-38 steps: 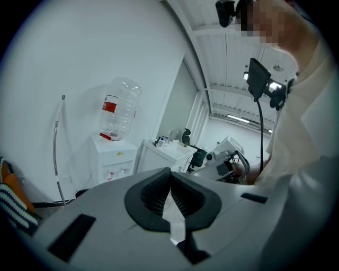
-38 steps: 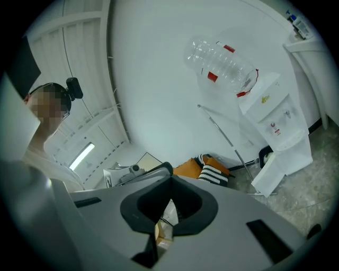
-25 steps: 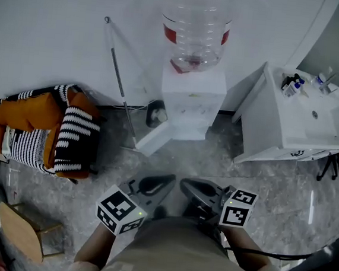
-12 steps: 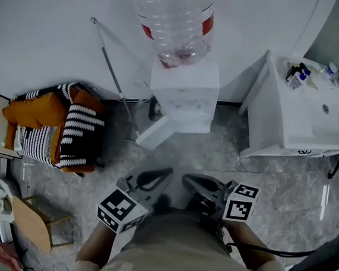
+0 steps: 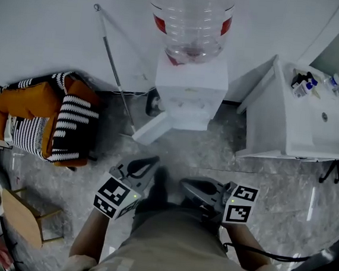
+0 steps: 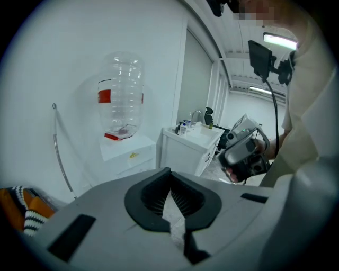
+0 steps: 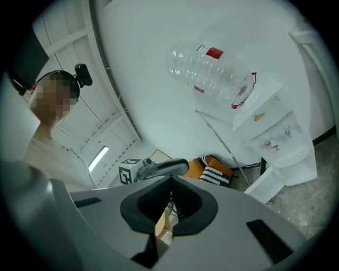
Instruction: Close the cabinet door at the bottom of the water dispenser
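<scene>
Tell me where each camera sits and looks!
Head view: on the person's head, looking steeply down at the water dispenser and its open cabinet door; shows left gripper, right gripper, torso.
Left gripper view: rides the left gripper, looking along its shut jaws toward the dispenser; shows the right gripper and torso.
Right gripper view: rides the right gripper, tilted, facing the dispenser; shows the left gripper.
Shared: all see the dispenser.

Even cool light, fisheye edges, soft focus
</scene>
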A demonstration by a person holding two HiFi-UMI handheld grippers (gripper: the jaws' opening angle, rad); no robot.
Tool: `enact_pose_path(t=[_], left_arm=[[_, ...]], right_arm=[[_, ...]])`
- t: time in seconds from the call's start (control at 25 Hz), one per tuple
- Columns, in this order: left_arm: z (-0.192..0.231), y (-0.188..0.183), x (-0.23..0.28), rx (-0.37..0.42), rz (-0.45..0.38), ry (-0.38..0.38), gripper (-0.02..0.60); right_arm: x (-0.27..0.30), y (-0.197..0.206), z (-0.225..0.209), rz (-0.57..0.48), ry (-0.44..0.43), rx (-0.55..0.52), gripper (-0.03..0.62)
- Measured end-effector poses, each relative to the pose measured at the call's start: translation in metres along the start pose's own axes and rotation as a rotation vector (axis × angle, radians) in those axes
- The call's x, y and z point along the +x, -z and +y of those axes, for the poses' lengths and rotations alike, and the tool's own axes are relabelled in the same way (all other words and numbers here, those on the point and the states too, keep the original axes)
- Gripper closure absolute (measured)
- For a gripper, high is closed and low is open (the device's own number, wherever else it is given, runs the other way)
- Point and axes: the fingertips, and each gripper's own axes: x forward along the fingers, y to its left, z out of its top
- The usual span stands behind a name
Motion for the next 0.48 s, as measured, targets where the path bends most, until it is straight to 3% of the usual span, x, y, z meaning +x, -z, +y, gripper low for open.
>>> enact_pose_path(t=[0.2, 0.36, 0.48], left_arm=[[0.062, 0.037, -0.012, 0.000, 0.043, -0.010, 0.589], [0.116, 0.065, -0.014, -0.032, 0.052, -0.003, 0.589], [0.154, 0.098, -0.008, 0.003, 0.115, -0.026, 0.589]], right_arm=[[0.046, -0.003, -0.011, -0.001, 0.048, 0.054, 0.582], [0.102, 0.007, -0.019, 0.056, 0.055, 0.071, 0.582], [0.136, 0.012, -0.024, 0.091, 0.070, 0.061, 0.582]])
